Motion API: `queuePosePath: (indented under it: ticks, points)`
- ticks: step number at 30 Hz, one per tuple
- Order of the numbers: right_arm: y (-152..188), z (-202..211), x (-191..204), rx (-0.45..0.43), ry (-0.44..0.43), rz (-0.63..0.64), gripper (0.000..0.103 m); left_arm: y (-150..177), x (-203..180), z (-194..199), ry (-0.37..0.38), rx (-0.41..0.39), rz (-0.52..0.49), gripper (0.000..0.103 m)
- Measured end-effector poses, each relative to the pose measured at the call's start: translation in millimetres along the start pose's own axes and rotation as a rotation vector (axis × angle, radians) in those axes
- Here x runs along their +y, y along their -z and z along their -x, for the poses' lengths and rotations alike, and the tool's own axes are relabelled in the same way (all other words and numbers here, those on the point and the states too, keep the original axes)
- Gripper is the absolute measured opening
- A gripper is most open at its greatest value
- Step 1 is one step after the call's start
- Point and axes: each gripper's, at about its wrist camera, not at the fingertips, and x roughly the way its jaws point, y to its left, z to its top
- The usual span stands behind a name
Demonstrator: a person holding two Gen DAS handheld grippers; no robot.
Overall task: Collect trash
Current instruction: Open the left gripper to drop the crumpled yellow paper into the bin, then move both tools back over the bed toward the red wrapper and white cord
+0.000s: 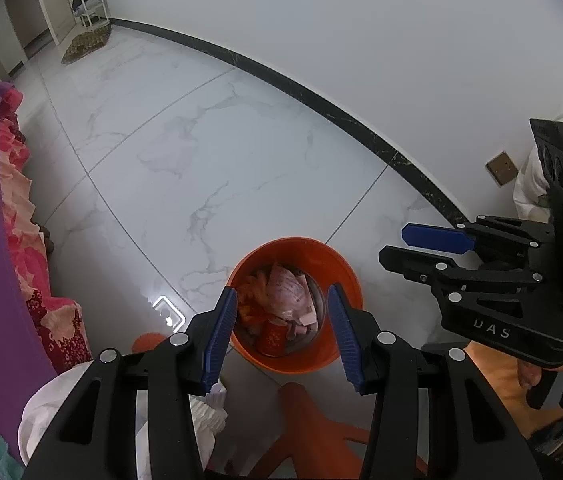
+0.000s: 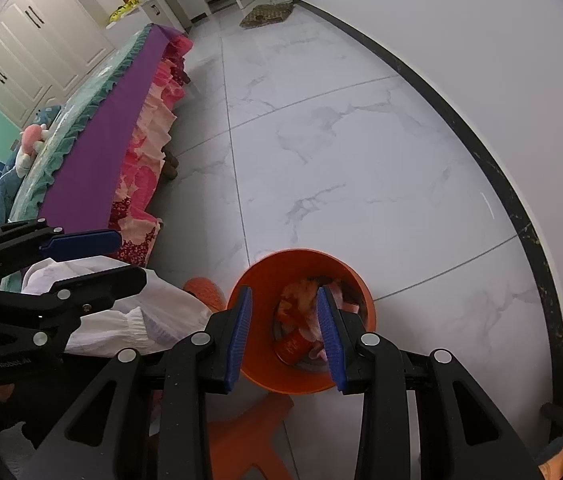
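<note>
A: Where is the trash sitting?

B: In the orange bin [image 1: 296, 304] on the white marble-look floor [image 1: 209, 168], near the black skirting of the wall. Inside it lie a crumpled pinkish wrapper [image 1: 287, 290], a red can [image 1: 271, 338] and some orange scraps.

A: And the left gripper [image 1: 283, 330]?

B: It hangs above the bin, pointing steeply down, its blue pads apart with nothing between them; the bin's contents show through the gap.

A: The right gripper [image 2: 284, 334]?

B: Also over the bin, jaws partly apart and empty. The left wrist view shows it from the side, with a hand [image 1: 553, 372] on its handle.

A: What else is close by?

B: An orange stool [image 2: 255, 432] just below the bin in both views, and a white cloth [image 2: 141, 308] to the left of it. Further left runs a bed [image 2: 93, 152] with a purple sheet and a pink flowered frill. A small mat [image 2: 267, 14] lies far off by the doorway.
</note>
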Motion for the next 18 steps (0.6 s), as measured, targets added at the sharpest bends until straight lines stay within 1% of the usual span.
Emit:
queuePosePath:
  ticks: [2, 4, 9, 11, 18]
  points:
    - [-1, 4, 4, -0.008, -0.004, 0.005, 0.035, 1, 2, 7, -0.008, -0.017, 0.006, 0.049]
    - [-4, 10, 12, -0.021, -0.010, 0.017, 0.036, 3, 5, 16, -0.025, -0.037, 0.010, 0.057]
    - [-12, 26, 32, -0.055, -0.045, 0.050, 0.035, 7, 9, 44, -0.065, -0.099, 0.024, 0.057]
    - [-16, 35, 44, -0.075, -0.061, 0.073, 0.036, 13, 12, 58, -0.081, -0.132, 0.037, 0.057]
    - [-27, 64, 93, -0.130, -0.113, 0.173, 0.036, 31, 29, 97, -0.141, -0.208, 0.096, 0.057]
